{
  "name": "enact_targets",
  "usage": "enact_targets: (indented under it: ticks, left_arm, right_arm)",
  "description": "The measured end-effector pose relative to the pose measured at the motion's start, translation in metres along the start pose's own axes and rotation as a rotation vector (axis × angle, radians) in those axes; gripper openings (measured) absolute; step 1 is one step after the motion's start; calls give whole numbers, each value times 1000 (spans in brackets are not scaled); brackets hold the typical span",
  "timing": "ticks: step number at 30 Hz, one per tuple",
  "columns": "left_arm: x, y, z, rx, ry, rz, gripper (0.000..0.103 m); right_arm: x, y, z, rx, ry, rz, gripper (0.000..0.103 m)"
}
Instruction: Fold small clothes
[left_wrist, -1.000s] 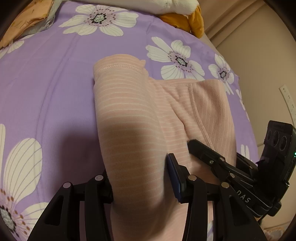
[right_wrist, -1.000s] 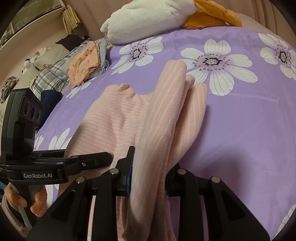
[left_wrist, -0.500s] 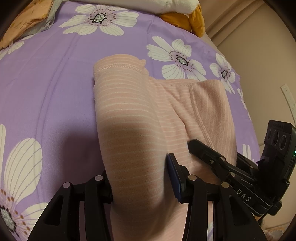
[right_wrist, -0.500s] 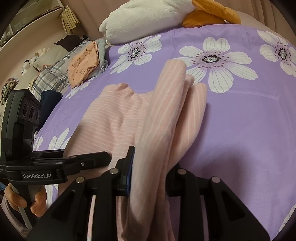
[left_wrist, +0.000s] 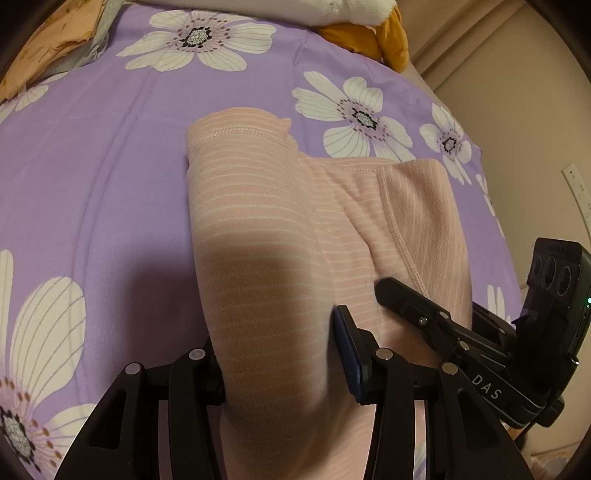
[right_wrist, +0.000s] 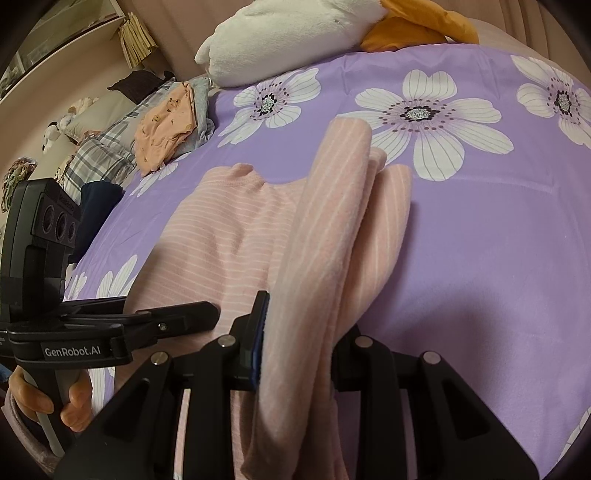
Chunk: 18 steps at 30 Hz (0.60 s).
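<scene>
Purple bedding printed with big white flowers covers the bed (left_wrist: 92, 166), and a pink striped garment (left_wrist: 258, 229) lies on it in the near middle, partly folded lengthwise. At the far end of the bed sits a white and orange plush toy (right_wrist: 295, 33), and on the far left a small pile of clothes (right_wrist: 166, 125) with an orange printed piece on top rests beside a plaid cloth (right_wrist: 99, 155). The left gripper (left_wrist: 280, 354) is clenched on a thick folded bundle of the garment, the cloth bulging between its two fingers and running away from it toward the hemmed far edge. The right gripper (right_wrist: 295, 350) is likewise clamped on the garment, pinching a narrower gathered strip that stands up as a ridge and stretches away across the bed. Both grippers sit at the near end of the garment, close together, the right one just to the right of the left. A hand (right_wrist: 55, 402) wraps the handle of the left gripper at the lower left of the right wrist view. A beige wall with a white socket (left_wrist: 576, 192) stands to the right of the bed.
</scene>
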<state>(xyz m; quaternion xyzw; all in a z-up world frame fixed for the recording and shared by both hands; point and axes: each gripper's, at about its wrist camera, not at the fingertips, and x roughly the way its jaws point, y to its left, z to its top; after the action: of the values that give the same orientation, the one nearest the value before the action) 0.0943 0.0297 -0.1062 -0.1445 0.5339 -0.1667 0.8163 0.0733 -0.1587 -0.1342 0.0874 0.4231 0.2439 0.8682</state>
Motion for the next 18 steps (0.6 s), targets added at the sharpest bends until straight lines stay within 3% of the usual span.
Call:
enact_targets:
  ticks: [18]
  left_arm:
    - [0, -1, 0, 1, 1, 4, 45]
  right_arm:
    - [1, -2, -1, 6, 2, 4, 29]
